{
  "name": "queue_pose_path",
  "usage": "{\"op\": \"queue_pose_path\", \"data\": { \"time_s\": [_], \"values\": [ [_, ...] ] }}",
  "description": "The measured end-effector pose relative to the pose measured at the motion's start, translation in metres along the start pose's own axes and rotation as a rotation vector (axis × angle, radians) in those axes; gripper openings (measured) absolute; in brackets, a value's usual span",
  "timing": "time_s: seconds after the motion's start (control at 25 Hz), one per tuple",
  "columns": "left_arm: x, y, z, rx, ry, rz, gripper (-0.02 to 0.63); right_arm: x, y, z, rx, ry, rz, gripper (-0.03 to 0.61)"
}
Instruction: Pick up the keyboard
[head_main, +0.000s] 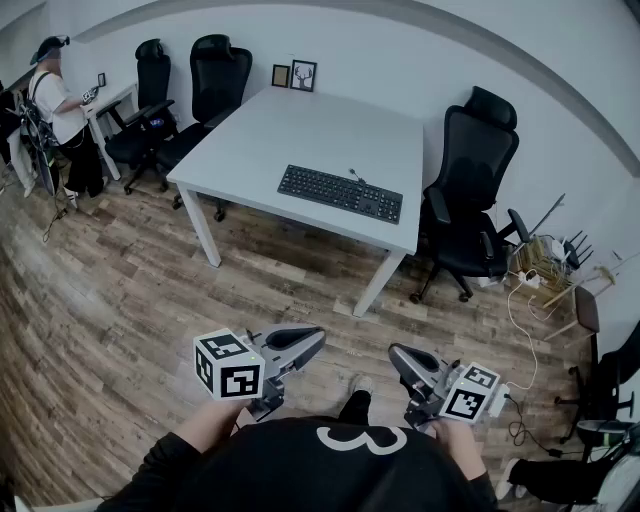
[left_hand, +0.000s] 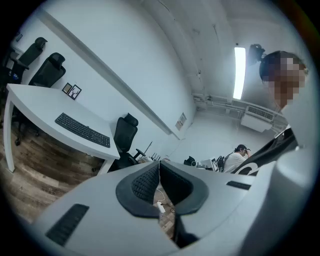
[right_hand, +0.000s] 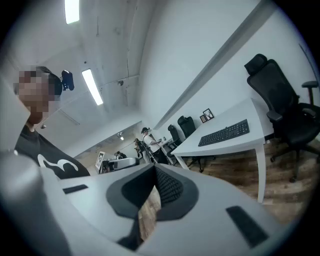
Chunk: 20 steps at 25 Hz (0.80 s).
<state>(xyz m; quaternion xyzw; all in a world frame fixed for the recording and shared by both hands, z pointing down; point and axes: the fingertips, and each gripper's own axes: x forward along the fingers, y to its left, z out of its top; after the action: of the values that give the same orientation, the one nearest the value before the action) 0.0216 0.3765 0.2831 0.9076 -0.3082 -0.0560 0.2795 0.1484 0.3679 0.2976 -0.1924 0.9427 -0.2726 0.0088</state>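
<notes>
Scene: a person stands on the wood floor, well back from a white desk, a gripper in each hand.
Keyboard: the black keyboard lies flat on the desk, close to its near edge and towards the right corner, untouched.
Long axis: it runs along that near edge, crosswise to the person's line of approach.
Left gripper: the left gripper is held level at the waist, jaws pressed together on nothing.
Right gripper: the right gripper is likewise level, closed and empty.
Bearing: the keyboard lies straight ahead, well apart from both grippers and roughly between their lines; neither is plainly nearer.
Outlook: the pickup looks unstarted. A walk to the desk comes first, and the jaws must part.
</notes>
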Motion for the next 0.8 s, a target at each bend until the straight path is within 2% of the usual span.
{"op": "queue_pose_path", "data": {
  "time_s": [0.52, 0.8],
  "values": [
    [0.011, -0.003, -0.006, -0.017, -0.001, -0.011, 0.015, -0.012, -0.004, -0.002, -0.001, 0.018, -0.013, 0.008],
    [0.032, 0.005, -0.007, -0.025, 0.036, -0.009, 0.015, -0.013, -0.022, 0.003, 0.060, -0.003, 0.036, 0.009]
  ]
}}
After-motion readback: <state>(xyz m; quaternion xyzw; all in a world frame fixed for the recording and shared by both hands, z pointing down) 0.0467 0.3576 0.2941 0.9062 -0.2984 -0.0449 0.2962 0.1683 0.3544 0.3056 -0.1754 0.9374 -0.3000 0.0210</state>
